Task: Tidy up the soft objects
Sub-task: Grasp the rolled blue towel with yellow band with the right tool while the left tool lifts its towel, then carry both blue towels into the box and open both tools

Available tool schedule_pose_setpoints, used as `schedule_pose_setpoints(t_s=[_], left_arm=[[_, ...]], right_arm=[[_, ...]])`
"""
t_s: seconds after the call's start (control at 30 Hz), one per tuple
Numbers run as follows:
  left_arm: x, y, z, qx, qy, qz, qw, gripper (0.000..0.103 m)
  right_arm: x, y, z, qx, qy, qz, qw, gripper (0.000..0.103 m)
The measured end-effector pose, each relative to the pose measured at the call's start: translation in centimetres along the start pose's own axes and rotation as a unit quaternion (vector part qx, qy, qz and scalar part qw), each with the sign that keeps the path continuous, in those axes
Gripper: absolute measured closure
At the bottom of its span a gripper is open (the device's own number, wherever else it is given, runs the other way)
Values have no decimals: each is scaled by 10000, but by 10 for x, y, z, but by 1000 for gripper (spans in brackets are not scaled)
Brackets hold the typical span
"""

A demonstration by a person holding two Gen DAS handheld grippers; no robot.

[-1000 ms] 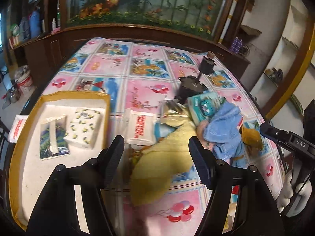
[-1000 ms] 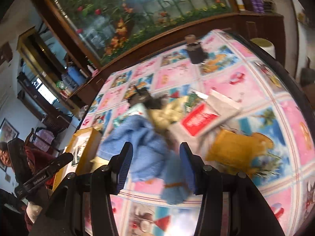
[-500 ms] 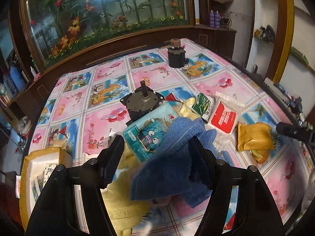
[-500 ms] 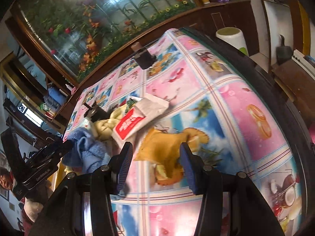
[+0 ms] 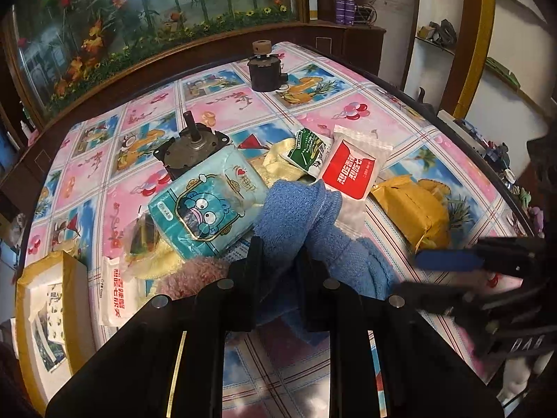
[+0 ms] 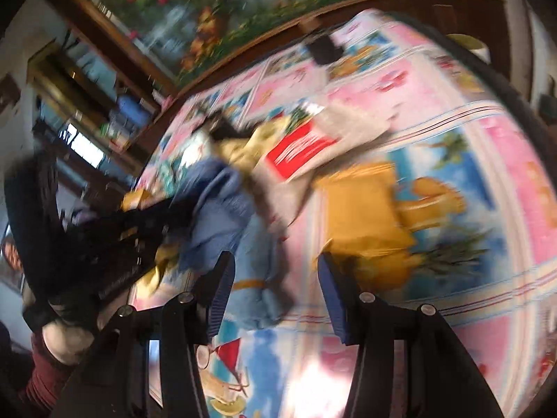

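A blue towel (image 5: 299, 209) lies crumpled in the middle of a pile on the patterned table. My left gripper (image 5: 280, 261) is closing its jaws on a raised fold of it, and the pads pinch the cloth. Around it lie a teal tissue pack (image 5: 205, 205), a red-and-white packet (image 5: 351, 170), a green packet (image 5: 306, 149), a pale yellow cloth (image 5: 278, 163) and a mustard-yellow pack (image 5: 410, 209). My right gripper (image 6: 275, 292) is open, low over the table between the towel (image 6: 216, 216) and the yellow pack (image 6: 365, 216). That view is blurred.
A yellow-rimmed box (image 5: 75, 278) at the left holds tissue packs, and a white packet (image 5: 118, 292) lies beside it. A metal motor (image 5: 188, 149) and a black cylinder (image 5: 266, 69) stand behind the pile. Something pink and fluffy (image 5: 195, 271) lies near my left fingers. The table edge curves on the right.
My left gripper swung from the box side to the pile and narrowed its jaws onto the blue towel. My right gripper dropped toward the table by the yellow pack, its jaws unchanged.
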State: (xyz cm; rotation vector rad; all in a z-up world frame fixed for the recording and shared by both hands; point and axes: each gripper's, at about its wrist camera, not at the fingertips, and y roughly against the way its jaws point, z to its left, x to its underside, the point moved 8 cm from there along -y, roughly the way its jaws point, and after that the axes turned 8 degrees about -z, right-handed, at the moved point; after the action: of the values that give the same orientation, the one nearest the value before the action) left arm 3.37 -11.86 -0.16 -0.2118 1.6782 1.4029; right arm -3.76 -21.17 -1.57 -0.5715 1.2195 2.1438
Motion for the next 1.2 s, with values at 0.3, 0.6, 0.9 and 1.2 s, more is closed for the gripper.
schedule_pose_setpoints(t_s=[0.3,0.6,0.9,1.2], left_arm=[[8,-7,5,151,360,183,9991,95],[3,61,7,728,766,-566,9928,97],[-4,147,38,844,1319,-1386,9779,97],[0,241,102,554,1932,-2221,9541,97]], right_arm=[[15,-27,23,161,453,215,9986,65],[16,0,14,16,190,-100,9998,77],[12,21,28,-184,189,-335,9991,77],[4,31,80,-632,526,-438,9957,77]])
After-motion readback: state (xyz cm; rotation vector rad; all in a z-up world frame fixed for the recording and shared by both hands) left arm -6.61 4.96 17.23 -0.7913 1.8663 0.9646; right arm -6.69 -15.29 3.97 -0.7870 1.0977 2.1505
